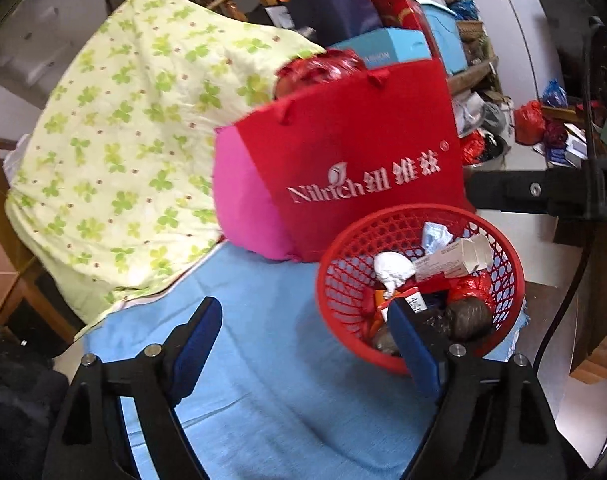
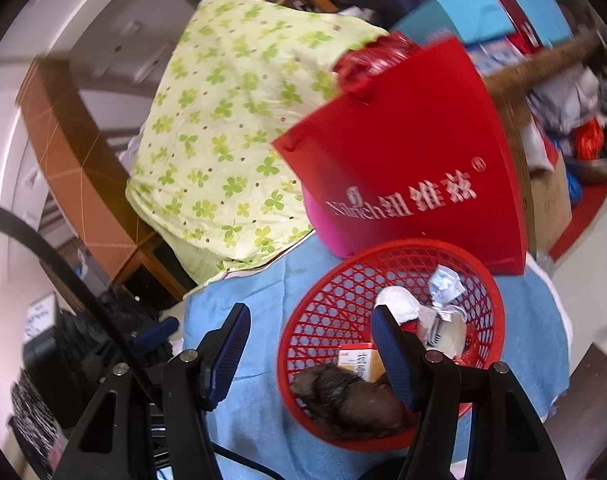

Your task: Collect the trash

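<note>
Holding my left tool [image 1: 307,348] and right tool [image 2: 309,344] open and empty above the blue cloth [image 1: 263,380], I see the red basket [image 1: 343,256] of trash standing before the red bag [image 1: 355,148].

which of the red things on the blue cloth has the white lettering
The upright red paper bag behind the basket; the red mesh basket of trash carries no lettering.

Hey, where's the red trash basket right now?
The red basket sits on the blue cloth, lower right in both wrist views, right in front of the red shopping bag and already holding trash.
</note>
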Action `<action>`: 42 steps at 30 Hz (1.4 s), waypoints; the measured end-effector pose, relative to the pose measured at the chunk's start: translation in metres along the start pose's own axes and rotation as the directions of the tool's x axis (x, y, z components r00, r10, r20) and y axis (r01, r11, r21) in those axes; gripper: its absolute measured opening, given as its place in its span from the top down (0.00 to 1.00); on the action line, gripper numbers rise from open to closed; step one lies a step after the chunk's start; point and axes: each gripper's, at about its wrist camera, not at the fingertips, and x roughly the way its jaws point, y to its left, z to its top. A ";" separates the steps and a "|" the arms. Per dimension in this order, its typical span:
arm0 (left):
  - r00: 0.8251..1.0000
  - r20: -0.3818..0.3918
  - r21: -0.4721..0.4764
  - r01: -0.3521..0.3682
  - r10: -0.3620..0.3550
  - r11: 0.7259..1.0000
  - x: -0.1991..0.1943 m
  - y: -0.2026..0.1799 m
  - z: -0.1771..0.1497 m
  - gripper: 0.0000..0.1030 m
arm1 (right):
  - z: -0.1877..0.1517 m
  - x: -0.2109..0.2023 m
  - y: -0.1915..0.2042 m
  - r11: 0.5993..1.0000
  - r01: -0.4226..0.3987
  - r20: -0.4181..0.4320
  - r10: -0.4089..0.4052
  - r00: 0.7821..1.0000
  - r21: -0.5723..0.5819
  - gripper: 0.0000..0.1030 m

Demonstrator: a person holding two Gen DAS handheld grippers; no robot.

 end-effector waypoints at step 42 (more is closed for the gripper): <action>0.937 -0.013 -0.324 -0.335 0.350 0.885 -0.169 0.110 -0.041 0.03 | -0.056 -0.113 0.217 0.813 0.175 0.198 -0.075 0.977 -0.556 0.22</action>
